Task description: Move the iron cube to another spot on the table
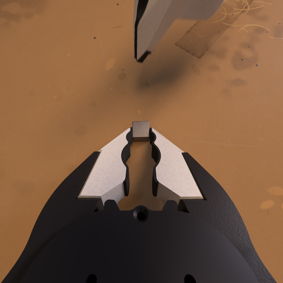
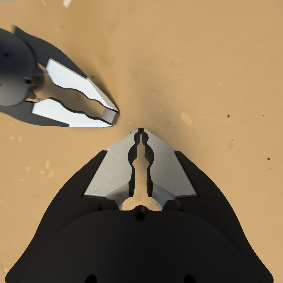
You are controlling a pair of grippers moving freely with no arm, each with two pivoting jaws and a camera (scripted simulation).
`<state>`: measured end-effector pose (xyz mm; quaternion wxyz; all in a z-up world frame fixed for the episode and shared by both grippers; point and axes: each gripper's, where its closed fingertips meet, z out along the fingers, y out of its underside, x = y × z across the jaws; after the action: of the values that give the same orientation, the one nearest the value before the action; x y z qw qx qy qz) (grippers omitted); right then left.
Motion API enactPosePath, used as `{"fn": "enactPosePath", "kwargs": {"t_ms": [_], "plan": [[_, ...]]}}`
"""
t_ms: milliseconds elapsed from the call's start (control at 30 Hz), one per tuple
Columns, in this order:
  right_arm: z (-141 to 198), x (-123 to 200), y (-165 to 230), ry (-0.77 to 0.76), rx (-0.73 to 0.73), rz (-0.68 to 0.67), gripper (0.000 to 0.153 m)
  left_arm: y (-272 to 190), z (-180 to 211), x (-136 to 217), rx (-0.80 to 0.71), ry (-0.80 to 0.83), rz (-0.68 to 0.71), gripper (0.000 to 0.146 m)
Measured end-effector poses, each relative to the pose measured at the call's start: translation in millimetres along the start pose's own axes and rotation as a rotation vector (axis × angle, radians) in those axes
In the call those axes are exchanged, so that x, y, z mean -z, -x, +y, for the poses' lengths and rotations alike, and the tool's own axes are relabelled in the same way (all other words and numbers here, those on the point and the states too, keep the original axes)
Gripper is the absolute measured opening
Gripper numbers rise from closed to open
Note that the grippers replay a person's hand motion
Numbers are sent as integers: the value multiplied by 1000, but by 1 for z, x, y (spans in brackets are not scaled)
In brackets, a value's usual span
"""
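Note:
A small grey iron cube [image 1: 140, 131] sits between the fingertips of my left gripper [image 1: 140, 133], which is shut on it above the brown table [image 1: 61, 91]. In the right wrist view the left gripper [image 2: 112, 117] shows at the upper left, with the cube [image 2: 110, 116] clamped at its tips. My right gripper [image 2: 140, 129] is shut and empty, its tips close below and to the right of the cube. The right gripper also hangs in the left wrist view [image 1: 140, 59] at the top centre, beyond the cube.
The table top [image 2: 214, 76] is stained and speckled. A darker rectangular patch [image 1: 203, 38] and thin pale scratch marks [image 1: 245, 15] lie at the upper right in the left wrist view. A soft shadow [image 1: 165, 75] lies under the right gripper.

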<state>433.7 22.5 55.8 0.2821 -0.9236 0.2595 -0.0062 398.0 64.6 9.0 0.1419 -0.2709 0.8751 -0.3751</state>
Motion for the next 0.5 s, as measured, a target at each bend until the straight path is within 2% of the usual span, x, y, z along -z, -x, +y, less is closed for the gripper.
{"fn": "enactPosePath", "kwargs": {"t_ms": [167, 300, 400, 500], "plan": [[2, 31, 19, -227, -20, -108, 1, -6, 0, 0, -19, -1, 43, 21], [30, 44, 35, -352, -83, -125, 5, -7, 0, 0, -24, -1, 43, 21], [65, 42, 50, -342, -108, -83, 15, -8, 0, 0, -10, -1, 66, 21], [88, 44, 73, -461, -166, -122, 16, -9, 0, 0, -6, -1, 81, 21]]}}
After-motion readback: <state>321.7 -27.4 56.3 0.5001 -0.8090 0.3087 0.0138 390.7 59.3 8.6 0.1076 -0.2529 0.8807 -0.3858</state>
